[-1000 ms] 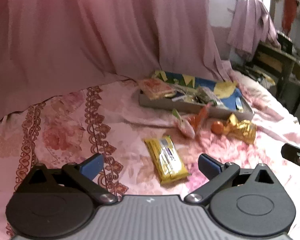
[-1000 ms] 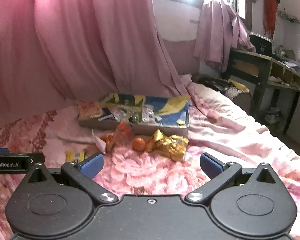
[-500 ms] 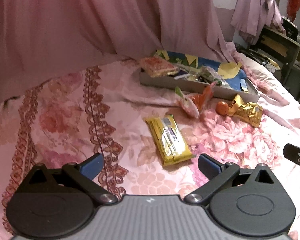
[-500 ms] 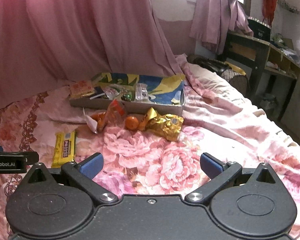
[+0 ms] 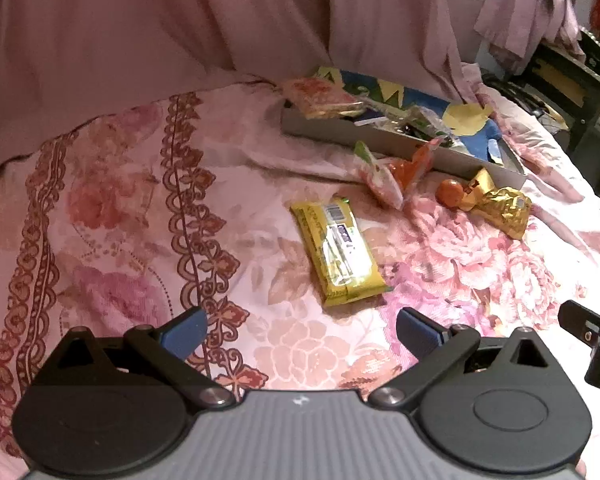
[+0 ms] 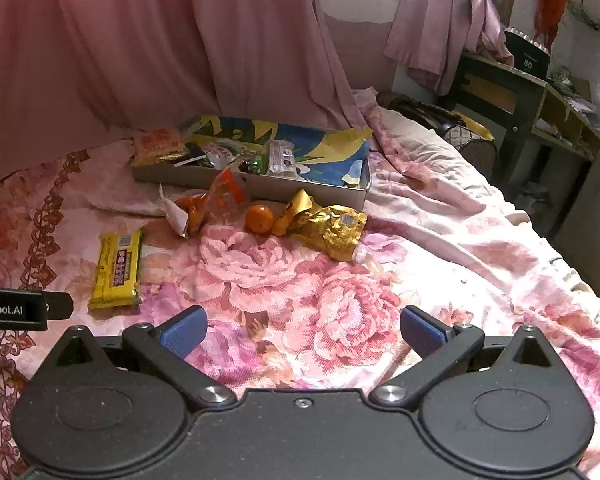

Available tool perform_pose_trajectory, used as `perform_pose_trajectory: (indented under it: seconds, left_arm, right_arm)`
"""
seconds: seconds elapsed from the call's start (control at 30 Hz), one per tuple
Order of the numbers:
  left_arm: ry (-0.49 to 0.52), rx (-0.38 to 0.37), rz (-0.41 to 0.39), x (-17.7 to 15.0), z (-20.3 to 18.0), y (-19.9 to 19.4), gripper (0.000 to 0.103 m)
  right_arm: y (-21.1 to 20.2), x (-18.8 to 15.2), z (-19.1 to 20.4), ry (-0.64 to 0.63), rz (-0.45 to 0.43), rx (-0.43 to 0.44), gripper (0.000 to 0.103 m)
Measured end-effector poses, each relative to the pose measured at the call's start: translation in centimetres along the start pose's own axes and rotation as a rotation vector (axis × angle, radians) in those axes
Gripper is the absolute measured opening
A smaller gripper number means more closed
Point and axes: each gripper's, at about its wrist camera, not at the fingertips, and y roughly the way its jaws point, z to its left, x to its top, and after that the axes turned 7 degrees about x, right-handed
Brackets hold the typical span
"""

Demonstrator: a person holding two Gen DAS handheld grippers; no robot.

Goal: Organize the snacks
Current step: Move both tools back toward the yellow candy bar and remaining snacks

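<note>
On the floral bedspread lie a yellow snack bar (image 5: 338, 250) (image 6: 118, 268), a torn orange-and-white packet (image 5: 396, 170) (image 6: 206, 206), a small orange (image 5: 450, 192) (image 6: 259, 219) and a crumpled gold wrapper (image 5: 500, 208) (image 6: 328, 228). Behind them stands a shallow grey box (image 5: 340, 130) (image 6: 172, 176) with a blue and yellow lining, holding several snack packets. My left gripper (image 5: 302, 330) is open, hovering just short of the yellow bar. My right gripper (image 6: 304, 330) is open over the pink flowers, well short of the gold wrapper.
Pink curtains (image 6: 140, 48) hang behind the bed. A dark wooden desk (image 6: 540, 96) stands at the right beyond the bed's edge (image 6: 572, 272). Part of the other gripper shows at the right edge (image 5: 592, 340) and the left edge (image 6: 16, 308).
Both grippers have tilted down and moved forward over the bed, so the snacks sit lower and closer in view. Nothing on the bed has moved. Both stay open.
</note>
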Motion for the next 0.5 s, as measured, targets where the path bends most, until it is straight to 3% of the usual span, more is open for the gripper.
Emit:
perform_pose_trajectory:
  seconds: [0.2,0.5]
  left_arm:
    - [-0.003,-0.003,0.024,0.1,0.1,0.3,0.103]
    - [0.1,-0.043,0.049,1.0,-1.4,1.0,0.103]
  right_arm:
    - [0.3,0.1,-0.5,0.031,0.029,0.034,0.102]
    - [1.2,1.4,-1.7,0.042,0.097,0.07,0.102]
